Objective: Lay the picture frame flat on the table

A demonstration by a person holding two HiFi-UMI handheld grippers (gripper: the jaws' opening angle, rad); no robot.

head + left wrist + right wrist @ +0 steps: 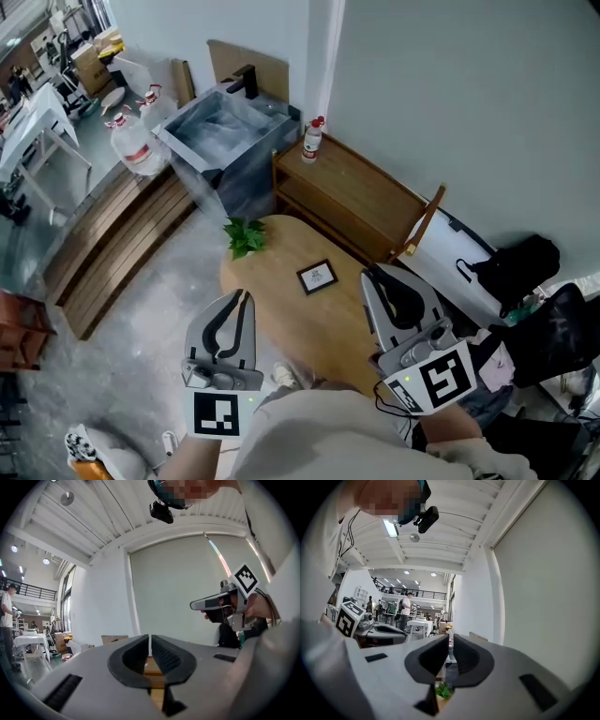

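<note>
Down on the oval wooden table (309, 330), the picture frame (317, 277) lies flat and face up near the middle, well apart from the small green plant (246, 236) at the far edge; I hold both tools over the table's near side, clear of the frame; my left hand-held gripper (246, 295) has its jaws drawn to a thin slit with nothing between them; my right hand-held gripper (368, 273) is likewise narrow and empty, jaws almost touching.
</note>
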